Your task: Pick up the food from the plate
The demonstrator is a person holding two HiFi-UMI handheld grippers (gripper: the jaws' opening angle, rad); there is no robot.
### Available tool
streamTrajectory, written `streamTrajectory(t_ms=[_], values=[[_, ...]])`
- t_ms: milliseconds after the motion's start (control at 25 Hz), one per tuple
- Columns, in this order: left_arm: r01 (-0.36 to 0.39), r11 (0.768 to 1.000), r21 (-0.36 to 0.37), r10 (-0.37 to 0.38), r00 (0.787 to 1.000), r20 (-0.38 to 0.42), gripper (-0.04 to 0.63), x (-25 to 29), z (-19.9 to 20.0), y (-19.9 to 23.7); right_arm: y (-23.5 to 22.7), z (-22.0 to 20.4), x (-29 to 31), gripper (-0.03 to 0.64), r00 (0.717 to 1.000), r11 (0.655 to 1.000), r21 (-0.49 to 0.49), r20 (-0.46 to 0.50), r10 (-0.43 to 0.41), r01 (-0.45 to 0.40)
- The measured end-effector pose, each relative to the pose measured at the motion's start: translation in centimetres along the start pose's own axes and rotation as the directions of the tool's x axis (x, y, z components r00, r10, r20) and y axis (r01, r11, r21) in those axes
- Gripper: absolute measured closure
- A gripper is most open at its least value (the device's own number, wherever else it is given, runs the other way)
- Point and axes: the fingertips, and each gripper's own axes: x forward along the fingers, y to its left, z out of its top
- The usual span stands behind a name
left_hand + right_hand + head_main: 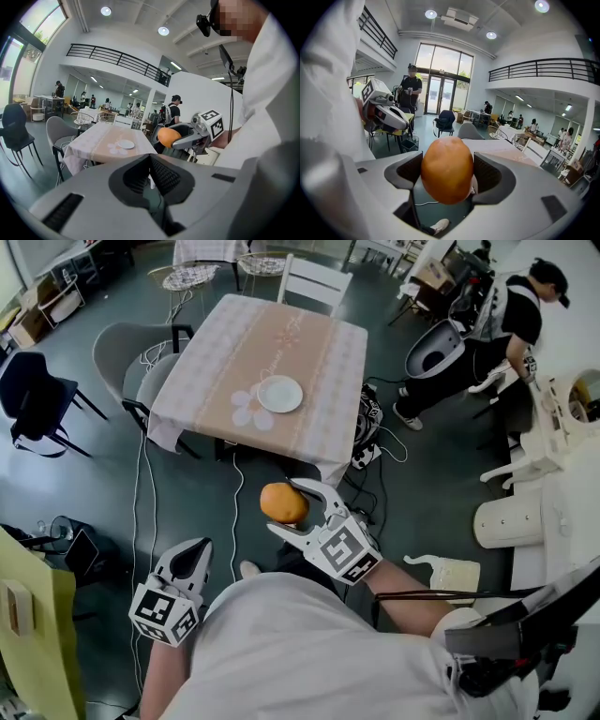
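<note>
Plate (279,394): one, white, round, bare; stands on the table (319,352), on its pale patterned cloth. Food (283,503): one piece, round, orange; off the plate, clamped between the jaws of the right gripper (289,508), above the floor on the near side of the table. Left gripper (194,554): jaws pressed together with nothing between them, held low beside the person's body. White chair (314,282): one, at the table's far end.

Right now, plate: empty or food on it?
Empty. The white plate on the table shows a bare surface; the round orange food sits clamped in the right gripper, off the table.
</note>
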Motion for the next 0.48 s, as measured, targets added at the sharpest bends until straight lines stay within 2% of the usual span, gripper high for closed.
streamTrajectory(t_ms=[480], values=[[0.011,1.000,0.005,-0.011,1.000,-0.010,0.586,1.0,-0.3,-0.5,-0.4,-1.0,-0.2,0.264,1.000,1.000,0.001,-0.024,-0.008,0.008]])
